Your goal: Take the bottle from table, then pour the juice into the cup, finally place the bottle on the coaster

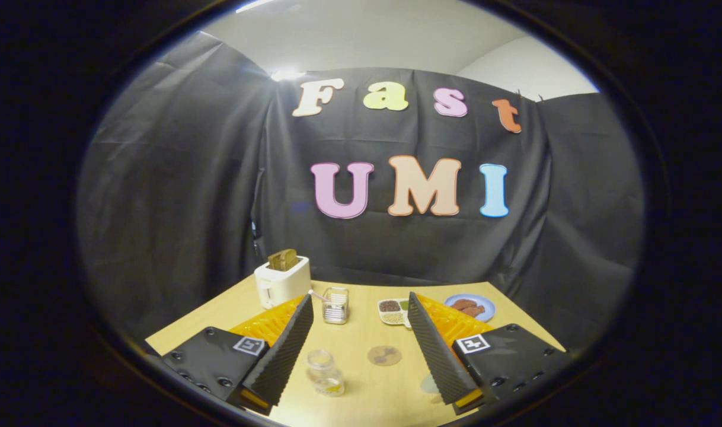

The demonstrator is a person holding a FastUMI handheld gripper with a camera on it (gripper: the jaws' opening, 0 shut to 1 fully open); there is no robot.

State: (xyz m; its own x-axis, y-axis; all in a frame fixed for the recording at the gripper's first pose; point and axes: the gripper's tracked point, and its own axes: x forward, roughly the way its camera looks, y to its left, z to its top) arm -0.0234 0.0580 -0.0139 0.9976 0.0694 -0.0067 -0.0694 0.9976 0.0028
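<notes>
Clear bottle (325,372) (apparently juice-bottomed) stands between the spread fingers (285,350).

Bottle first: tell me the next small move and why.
Probably lower the tool straight down around the bottle. Its fingers are spread wide and empty, and the bottle stands upright on the table between them, near the left finger, with the coaster just beyond it and the cup farther back.

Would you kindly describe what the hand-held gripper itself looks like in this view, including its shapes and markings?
The hand-held gripper has two long, wedge-shaped fingers whose inner faces are ribbed with fine ridges. Behind each finger sits a flat black plate fastened with dark round screws, and each plate carries a small square black-and-white marker tag. Ridged orange parts show behind the fingers. No cables are visible.
</notes>
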